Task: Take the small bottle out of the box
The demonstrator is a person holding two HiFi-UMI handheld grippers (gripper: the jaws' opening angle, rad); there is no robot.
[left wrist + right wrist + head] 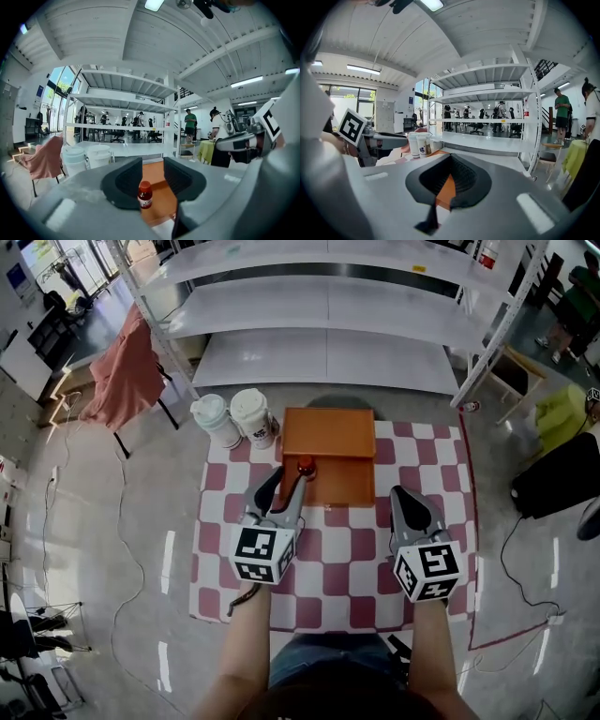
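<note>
A small bottle with a red cap and red drink stands upright in the front left part of the shallow orange box. My left gripper reaches over the box's front edge, just short of the bottle. In the left gripper view the bottle stands in the gap between the jaws of the left gripper. The jaws are apart and neither pad touches it. My right gripper hovers over the chequered cloth to the right of the box. The right gripper has its jaws together and holds nothing.
The box lies on a red and white chequered cloth on the floor. Two lidded paper cups stand left of the box. A white shelving rack rises behind it. A chair draped in pink cloth is far left.
</note>
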